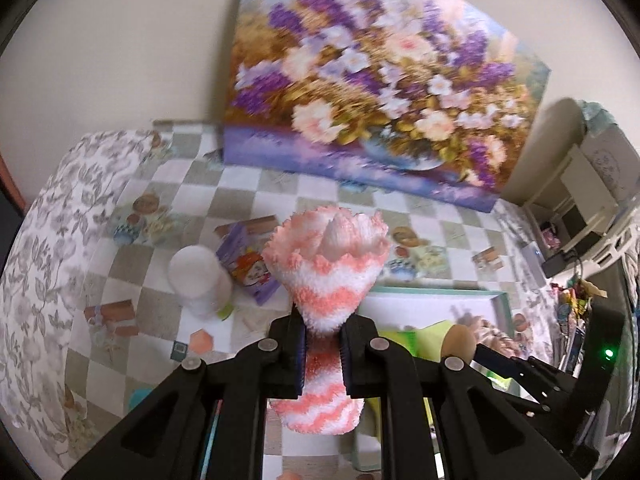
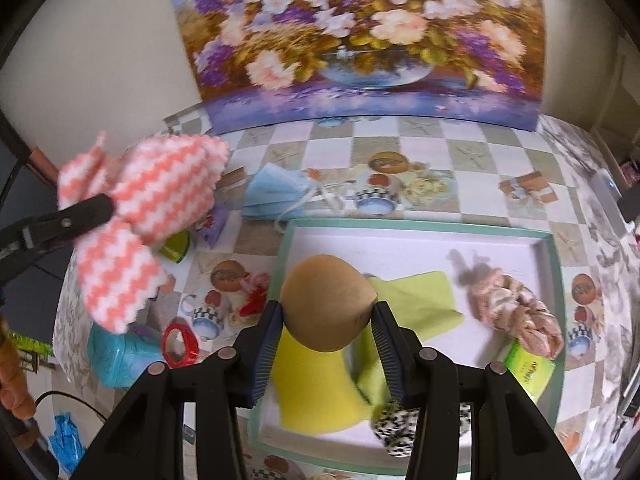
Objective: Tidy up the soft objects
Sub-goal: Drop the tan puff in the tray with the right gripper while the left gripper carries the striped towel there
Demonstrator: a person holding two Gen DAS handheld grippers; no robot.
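Note:
My left gripper [image 1: 323, 344] is shut on a fluffy pink-and-white zigzag cloth [image 1: 328, 268], held above the table; the cloth also shows in the right wrist view [image 2: 136, 216], left of the tray. My right gripper [image 2: 328, 320] is shut on a tan egg-shaped sponge [image 2: 326, 304], held over the near left part of the teal-rimmed white tray [image 2: 554, 280]. In the tray lie a yellow-green cloth [image 2: 416, 300], a pink braided scrunchie [image 2: 516, 316], a black-and-white spotted soft item [image 2: 396, 432] and a green packet [image 2: 528, 372].
A large flower painting [image 2: 360, 40] leans on the wall at the back. On the checkered tablecloth lie a blue face mask [image 2: 276, 192], a red tape roll [image 2: 180, 344], a teal container [image 2: 120, 360] and a white cup [image 1: 198, 280].

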